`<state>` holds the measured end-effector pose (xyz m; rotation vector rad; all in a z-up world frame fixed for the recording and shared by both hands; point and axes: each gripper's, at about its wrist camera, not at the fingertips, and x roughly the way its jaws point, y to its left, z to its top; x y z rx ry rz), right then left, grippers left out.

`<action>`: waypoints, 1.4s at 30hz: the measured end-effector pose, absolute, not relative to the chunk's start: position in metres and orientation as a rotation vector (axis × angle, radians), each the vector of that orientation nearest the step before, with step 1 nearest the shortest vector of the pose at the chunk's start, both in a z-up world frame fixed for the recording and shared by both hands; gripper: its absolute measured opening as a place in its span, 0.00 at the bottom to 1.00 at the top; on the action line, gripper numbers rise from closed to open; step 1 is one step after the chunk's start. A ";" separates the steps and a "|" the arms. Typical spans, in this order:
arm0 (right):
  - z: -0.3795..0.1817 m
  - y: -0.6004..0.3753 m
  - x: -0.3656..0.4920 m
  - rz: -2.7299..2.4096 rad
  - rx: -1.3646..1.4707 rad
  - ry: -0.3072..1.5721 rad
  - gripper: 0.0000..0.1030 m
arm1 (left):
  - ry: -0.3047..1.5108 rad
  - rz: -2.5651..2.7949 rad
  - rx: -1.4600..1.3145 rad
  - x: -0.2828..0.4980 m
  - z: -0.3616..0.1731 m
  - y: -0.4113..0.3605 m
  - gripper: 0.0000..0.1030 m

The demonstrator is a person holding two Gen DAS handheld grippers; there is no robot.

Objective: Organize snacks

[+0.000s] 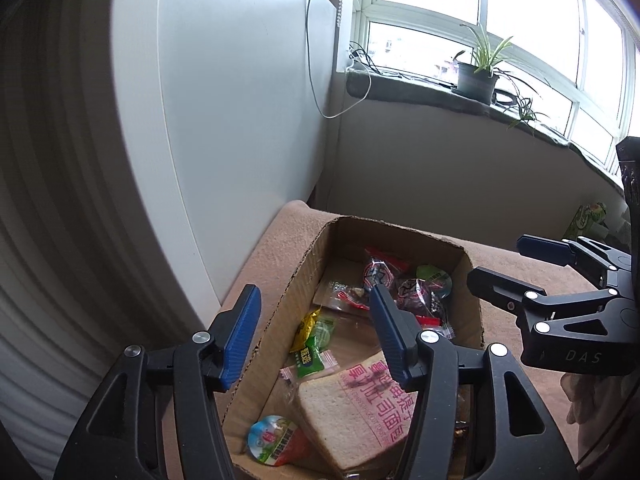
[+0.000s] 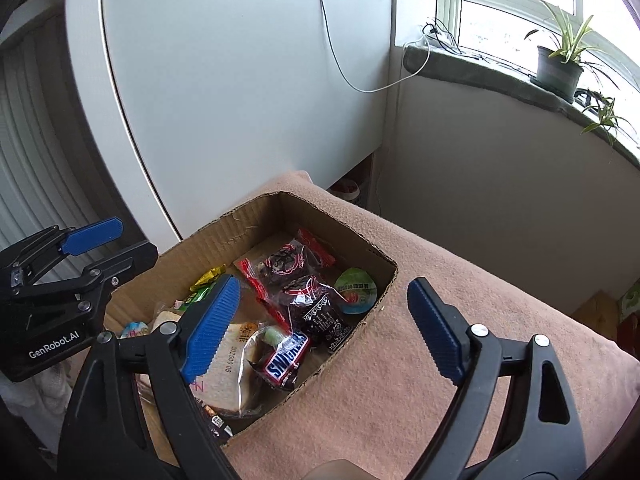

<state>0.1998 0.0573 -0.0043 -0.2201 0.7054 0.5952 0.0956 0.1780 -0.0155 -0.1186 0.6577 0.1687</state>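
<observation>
Both my jaws hang spread and empty — left gripper (image 1: 316,336), right gripper (image 2: 324,328) — over the cardboard box (image 2: 256,216) of snacks (image 2: 288,354) at lower centre.

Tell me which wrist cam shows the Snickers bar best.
Right wrist: the Snickers bar lies unobstructed in the cardboard box, logo readable. In the left wrist view it is not visible; that gripper's own right finger and frame cover that part of the box.

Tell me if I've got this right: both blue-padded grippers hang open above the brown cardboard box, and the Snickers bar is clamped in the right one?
Not quite. In the right wrist view the Snickers bar lies inside the brown cardboard box; the right gripper holds nothing. Both grippers, including the left gripper, do hang open.
</observation>
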 end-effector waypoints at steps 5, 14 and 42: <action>0.012 0.047 0.178 0.595 -0.206 0.664 0.86 | 0.614 0.167 -0.118 0.076 -0.004 0.167 0.57; 0.027 0.030 0.140 0.594 -0.173 0.618 0.86 | 0.558 0.175 -0.133 0.043 0.007 0.151 0.63; 0.025 -0.064 0.079 0.342 -0.114 0.543 1.00 | 0.539 0.251 -0.133 -0.025 0.006 0.114 0.70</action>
